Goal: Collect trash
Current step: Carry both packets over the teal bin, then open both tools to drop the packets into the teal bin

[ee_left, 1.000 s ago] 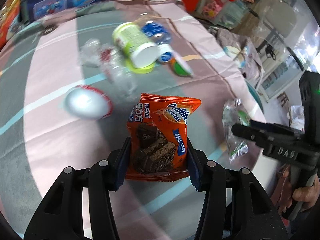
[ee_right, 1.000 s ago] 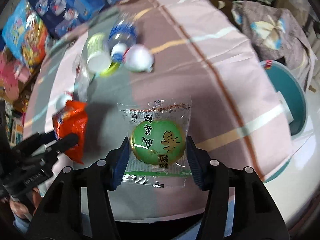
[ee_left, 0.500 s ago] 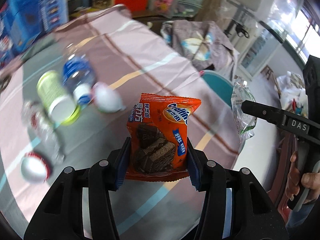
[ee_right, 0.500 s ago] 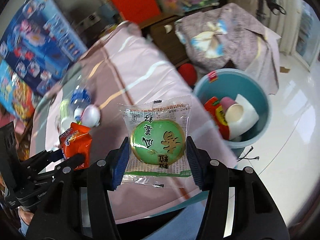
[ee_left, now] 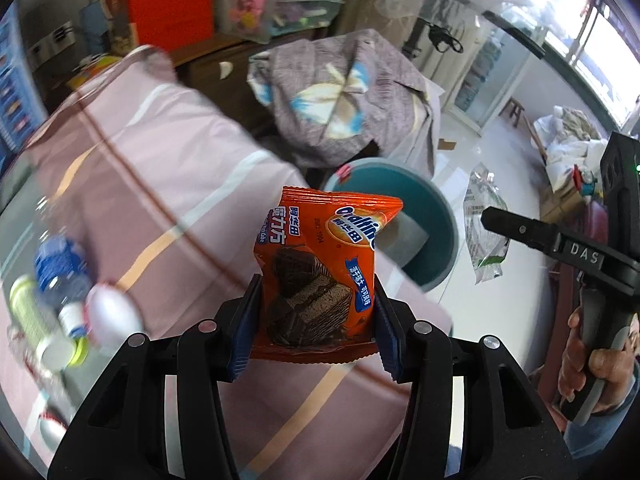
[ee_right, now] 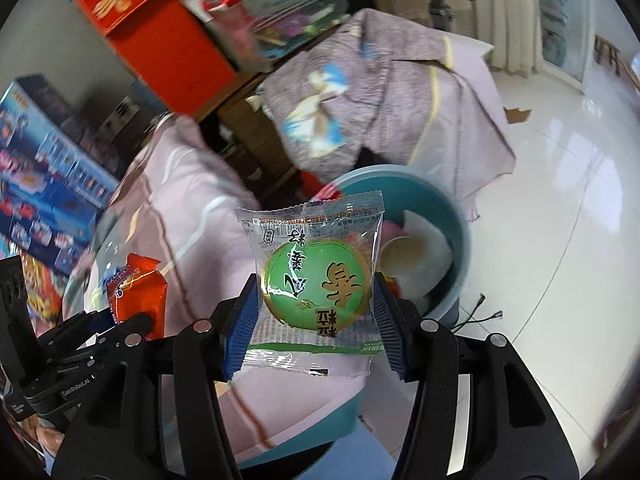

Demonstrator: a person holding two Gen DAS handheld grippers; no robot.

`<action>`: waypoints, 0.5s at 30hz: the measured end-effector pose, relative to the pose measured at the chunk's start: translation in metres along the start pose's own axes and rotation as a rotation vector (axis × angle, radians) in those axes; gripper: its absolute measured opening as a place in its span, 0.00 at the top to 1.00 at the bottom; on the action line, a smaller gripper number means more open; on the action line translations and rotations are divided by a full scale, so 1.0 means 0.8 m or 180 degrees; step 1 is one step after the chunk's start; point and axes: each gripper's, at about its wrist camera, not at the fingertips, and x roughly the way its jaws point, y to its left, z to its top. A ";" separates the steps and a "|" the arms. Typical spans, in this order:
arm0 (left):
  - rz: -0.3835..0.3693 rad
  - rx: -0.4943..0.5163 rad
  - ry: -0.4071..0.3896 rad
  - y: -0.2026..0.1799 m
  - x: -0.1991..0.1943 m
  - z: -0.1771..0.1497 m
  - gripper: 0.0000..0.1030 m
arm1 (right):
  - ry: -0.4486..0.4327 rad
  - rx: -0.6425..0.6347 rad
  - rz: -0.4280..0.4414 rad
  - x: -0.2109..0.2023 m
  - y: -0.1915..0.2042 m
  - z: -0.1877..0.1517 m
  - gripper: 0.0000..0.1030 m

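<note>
My left gripper (ee_left: 316, 312) is shut on an orange chocolate-cake snack packet (ee_left: 320, 264), held upright over the table's far corner. My right gripper (ee_right: 316, 320) is shut on a clear packet with a round green pastry (ee_right: 316, 280). Behind both packets, on the floor beside the table, stands a teal bin (ee_right: 460, 248) (ee_left: 432, 216) holding a paper cup (ee_right: 400, 256) and white paper. The left wrist view shows the right gripper (ee_left: 492, 216) at the right with its packet (ee_left: 484, 240) over the floor. The right wrist view shows the left gripper (ee_right: 132, 320) and orange packet (ee_right: 136, 288) at the lower left.
A pink striped cloth covers the table (ee_left: 152, 168). A blue-capped bottle (ee_left: 60, 272), a green cup (ee_left: 36, 324) and a white egg-shaped item (ee_left: 112, 312) lie at its left. A patterned grey cloth (ee_left: 340, 92) drapes furniture behind the bin. White tiled floor (ee_right: 540, 208) spreads to the right.
Both grippers have swung right across the table with their packets still held. The table litter slid to the left of view, and the teal bin has come up behind both packets.
</note>
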 end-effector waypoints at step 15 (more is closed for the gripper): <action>-0.0161 0.0236 0.0362 -0.079 0.107 0.074 0.50 | 0.0132 0.0276 -0.0105 0.028 -0.077 0.049 0.48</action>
